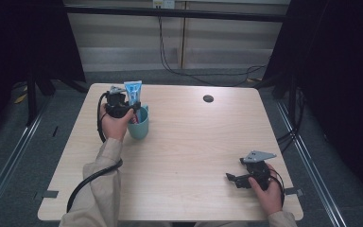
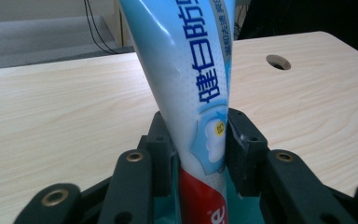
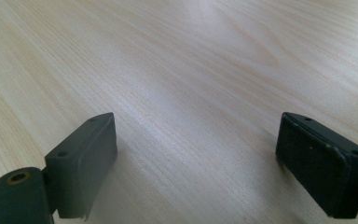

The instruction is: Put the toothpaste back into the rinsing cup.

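A light-blue and white toothpaste tube (image 1: 133, 90) with a red lower end stands upright in a teal cup (image 1: 139, 125) at the table's far left. My left gripper (image 1: 131, 106) reaches it from the left, with the hand behind it. In the left gripper view both black pads (image 2: 161, 140) lie against the sides of the tube (image 2: 191, 70), just above the cup's teal rim (image 2: 235, 198). My right gripper (image 1: 231, 179) rests low at the table's front right, pointing left. Its jaws stand wide apart over bare wood in the right gripper view (image 3: 196, 154), with nothing between them.
The light wooden table (image 1: 194, 142) has a round dark cable hole (image 1: 208, 98) near its far edge, also in the left gripper view (image 2: 278, 61). Black cables trail from both grippers, and more hang behind the table. Dark curtains flank both sides.
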### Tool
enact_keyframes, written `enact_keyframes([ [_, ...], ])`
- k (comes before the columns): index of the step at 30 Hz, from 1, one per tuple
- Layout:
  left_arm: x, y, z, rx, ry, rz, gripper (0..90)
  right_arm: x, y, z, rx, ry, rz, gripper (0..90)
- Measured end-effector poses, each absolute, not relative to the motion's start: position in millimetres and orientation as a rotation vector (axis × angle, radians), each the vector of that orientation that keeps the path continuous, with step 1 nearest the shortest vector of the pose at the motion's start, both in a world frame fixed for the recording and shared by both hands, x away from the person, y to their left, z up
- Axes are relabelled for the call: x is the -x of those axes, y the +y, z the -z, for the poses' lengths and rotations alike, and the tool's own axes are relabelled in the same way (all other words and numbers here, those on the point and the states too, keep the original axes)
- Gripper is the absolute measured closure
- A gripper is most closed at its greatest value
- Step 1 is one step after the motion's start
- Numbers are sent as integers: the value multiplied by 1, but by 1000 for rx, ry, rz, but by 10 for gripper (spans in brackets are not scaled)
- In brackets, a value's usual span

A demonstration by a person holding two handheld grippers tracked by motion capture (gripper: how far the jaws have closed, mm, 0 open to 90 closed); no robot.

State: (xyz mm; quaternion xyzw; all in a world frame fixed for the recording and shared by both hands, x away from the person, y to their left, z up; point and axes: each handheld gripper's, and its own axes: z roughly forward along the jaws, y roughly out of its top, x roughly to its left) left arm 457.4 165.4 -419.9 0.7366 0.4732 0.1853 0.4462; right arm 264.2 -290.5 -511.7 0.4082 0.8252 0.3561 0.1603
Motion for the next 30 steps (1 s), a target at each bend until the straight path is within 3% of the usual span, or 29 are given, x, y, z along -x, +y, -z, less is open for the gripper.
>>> enact_keyframes([
  [30,-456,173,417,-1827,1216,-446,522,-264,-291,512,-1165,2357,-1017,121],
])
